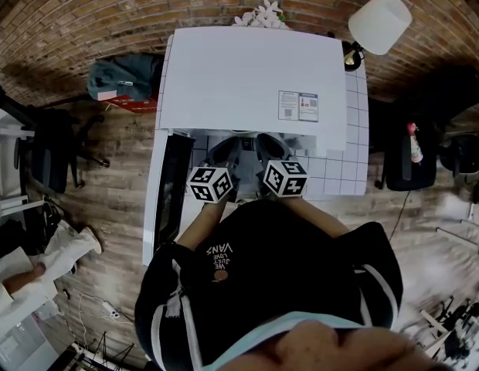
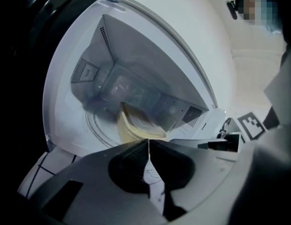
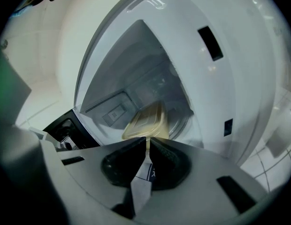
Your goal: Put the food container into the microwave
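Now my left gripper (image 2: 149, 142) and right gripper (image 3: 149, 139) both clamp the food container (image 2: 136, 125), tilted just beyond their tips inside the microwave (image 1: 255, 76).

Head view overhead; gripper views close, sharing microwave (image 2: 129, 62) interior.

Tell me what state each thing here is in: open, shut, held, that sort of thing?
microwave: its door stands open.
food container: lid on, held at two edges, reaching into the microwave's cavity.
left gripper: shut on the food container's edge.
right gripper: shut on the food container's edge.
lamp: cannot tell whether it is lit.
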